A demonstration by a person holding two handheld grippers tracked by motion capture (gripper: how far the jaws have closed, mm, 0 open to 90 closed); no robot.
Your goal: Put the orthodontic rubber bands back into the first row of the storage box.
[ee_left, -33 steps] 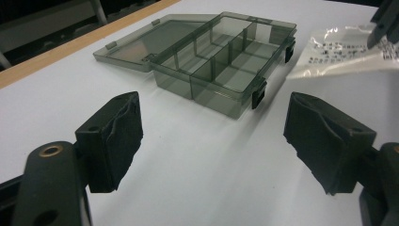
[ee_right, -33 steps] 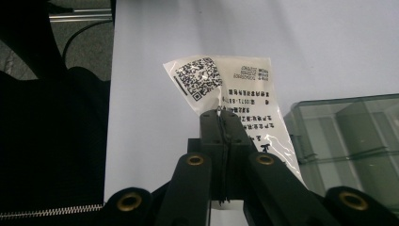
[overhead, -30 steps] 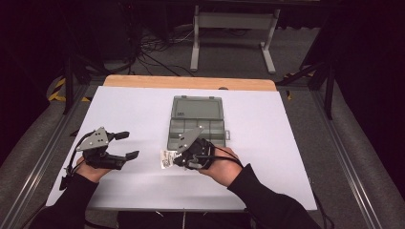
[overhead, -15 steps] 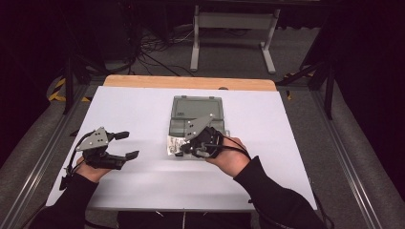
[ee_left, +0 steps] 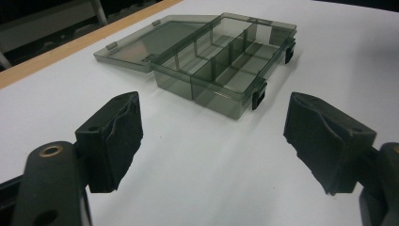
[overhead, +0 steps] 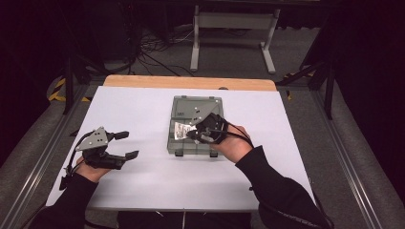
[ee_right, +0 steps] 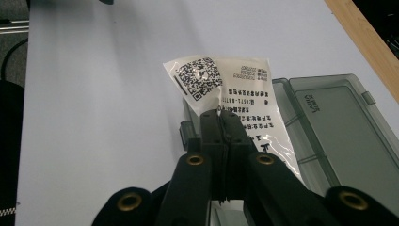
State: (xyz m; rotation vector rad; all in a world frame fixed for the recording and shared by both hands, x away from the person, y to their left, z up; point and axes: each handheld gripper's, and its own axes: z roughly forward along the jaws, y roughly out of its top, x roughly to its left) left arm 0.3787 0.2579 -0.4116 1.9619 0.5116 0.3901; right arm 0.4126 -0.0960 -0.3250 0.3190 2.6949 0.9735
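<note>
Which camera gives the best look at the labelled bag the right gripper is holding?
The right gripper view: the small bag sits close up, its QR code and print visible, pinched in the right gripper. The high view shows it small over the compartment box.

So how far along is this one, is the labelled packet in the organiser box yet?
Done: the organiser box lies open, lid flat, and the right tongs are shut on the labelled packet. In hand: the packet hangs over the box in the high view, not yet released. Left: lowering it into a compartment, letting go, probably closing the lid. The left tongs rest open beside the box.
</note>
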